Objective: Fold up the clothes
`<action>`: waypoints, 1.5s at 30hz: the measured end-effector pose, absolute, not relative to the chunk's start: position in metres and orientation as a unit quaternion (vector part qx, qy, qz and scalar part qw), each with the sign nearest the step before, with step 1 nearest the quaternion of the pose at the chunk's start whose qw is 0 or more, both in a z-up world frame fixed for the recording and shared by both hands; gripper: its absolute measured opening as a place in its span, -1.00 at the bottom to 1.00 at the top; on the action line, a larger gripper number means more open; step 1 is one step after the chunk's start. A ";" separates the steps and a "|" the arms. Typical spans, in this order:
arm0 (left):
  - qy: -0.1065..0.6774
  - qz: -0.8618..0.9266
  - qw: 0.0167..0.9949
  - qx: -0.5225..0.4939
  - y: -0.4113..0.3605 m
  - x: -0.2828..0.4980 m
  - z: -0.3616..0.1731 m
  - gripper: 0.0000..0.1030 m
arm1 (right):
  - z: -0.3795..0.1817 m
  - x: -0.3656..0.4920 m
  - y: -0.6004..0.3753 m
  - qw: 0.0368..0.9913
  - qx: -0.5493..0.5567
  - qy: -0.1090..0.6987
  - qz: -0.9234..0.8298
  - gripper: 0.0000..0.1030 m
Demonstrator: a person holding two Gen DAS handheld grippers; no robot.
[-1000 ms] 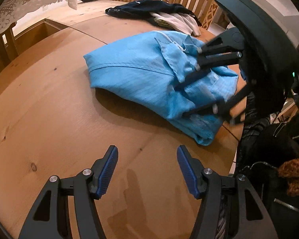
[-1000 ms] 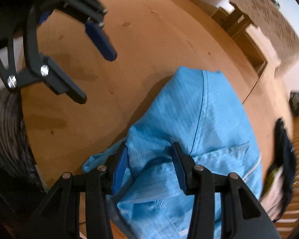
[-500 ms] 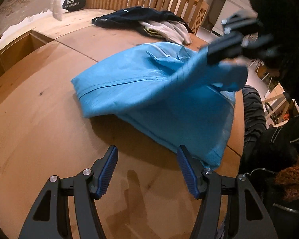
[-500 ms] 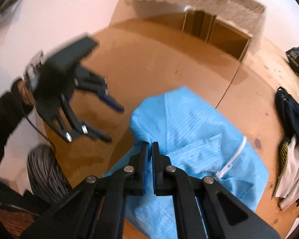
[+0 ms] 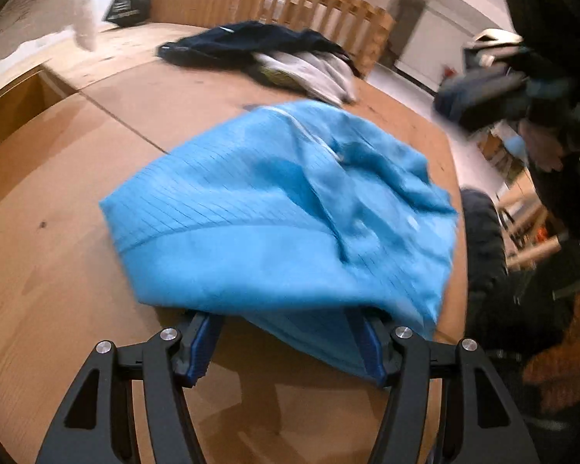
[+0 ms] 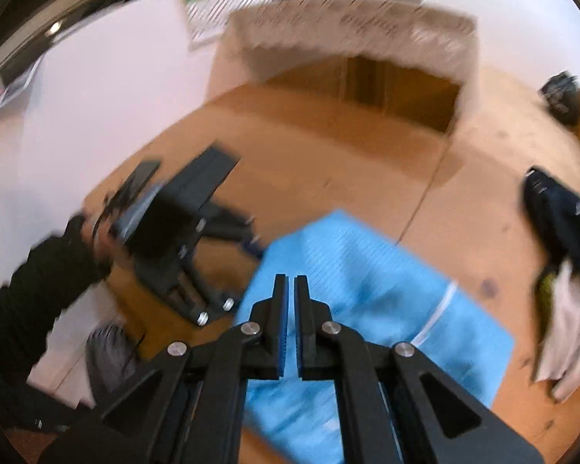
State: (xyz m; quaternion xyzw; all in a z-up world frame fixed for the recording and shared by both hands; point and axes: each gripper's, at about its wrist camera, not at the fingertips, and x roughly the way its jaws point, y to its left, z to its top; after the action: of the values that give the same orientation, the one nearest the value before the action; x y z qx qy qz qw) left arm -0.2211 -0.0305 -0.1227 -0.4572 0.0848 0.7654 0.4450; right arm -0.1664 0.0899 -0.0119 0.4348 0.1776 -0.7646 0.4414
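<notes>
A bright blue garment (image 5: pixel 274 208) lies crumpled on the wooden table (image 5: pixel 58 193). Its near hem drapes over the tips of my left gripper (image 5: pixel 282 317), which stands open with cloth across the gap and the pads not pressing. The right wrist view shows the same garment (image 6: pixel 367 309) spread below and my left gripper (image 6: pixel 247 274) at its left edge. My right gripper (image 6: pixel 290 282) hovers above the cloth, shut, with nothing visible between its tips. In the left wrist view my right gripper (image 5: pixel 483 92) is a blur at the upper right, apart from the garment.
A pile of dark and white clothes (image 5: pixel 259 50) lies at the table's far side, before a wooden slatted rail (image 5: pixel 290 11) and a black bag (image 5: pixel 129 4). An open recess (image 6: pixel 398 89) is cut into the table. A person's dark sleeve (image 6: pixel 31 282) is at the left.
My right gripper shut on a fold of the blue garment, lifted it and rose clear. The cloth dropped toward my left gripper, which slid forward under the near hem.
</notes>
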 end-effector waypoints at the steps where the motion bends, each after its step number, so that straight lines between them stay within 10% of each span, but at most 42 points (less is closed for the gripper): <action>1: 0.085 0.760 0.447 -0.464 -0.032 -0.218 -0.125 0.15 | -0.021 -0.158 0.085 0.441 0.444 0.199 -0.754 -0.87; 5: 0.092 0.757 0.422 -0.490 -0.046 -0.215 -0.138 0.15 | -0.068 -0.134 0.063 0.419 0.462 0.263 -0.737 -0.45; 24: 0.079 0.769 0.417 -0.478 -0.067 -0.192 -0.137 0.15 | -0.120 -0.112 0.005 0.282 0.423 0.372 -0.777 -0.19; 27: 0.098 0.763 0.411 -0.489 -0.060 -0.191 -0.139 0.16 | -0.113 -0.139 0.014 0.297 0.459 0.325 -0.771 -0.35; 28: 0.109 0.763 0.405 -0.493 -0.057 -0.190 -0.139 0.15 | -0.110 -0.147 0.018 0.307 0.470 0.308 -0.768 -0.86; 29: 0.115 0.762 0.400 -0.495 -0.055 -0.190 -0.138 0.15 | -0.107 -0.155 0.023 0.316 0.481 0.292 -0.764 -0.94; 45: 0.154 0.783 0.381 -0.466 -0.009 -0.206 -0.124 0.15 | -0.004 -0.208 0.060 0.332 0.423 0.259 -0.802 -0.95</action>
State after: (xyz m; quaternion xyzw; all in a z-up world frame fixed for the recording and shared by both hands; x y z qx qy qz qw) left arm -0.2061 -0.0087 -0.1238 -0.4663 0.1540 0.7832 0.3813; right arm -0.2083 0.0598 -0.0040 0.4232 0.2594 -0.8020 0.3323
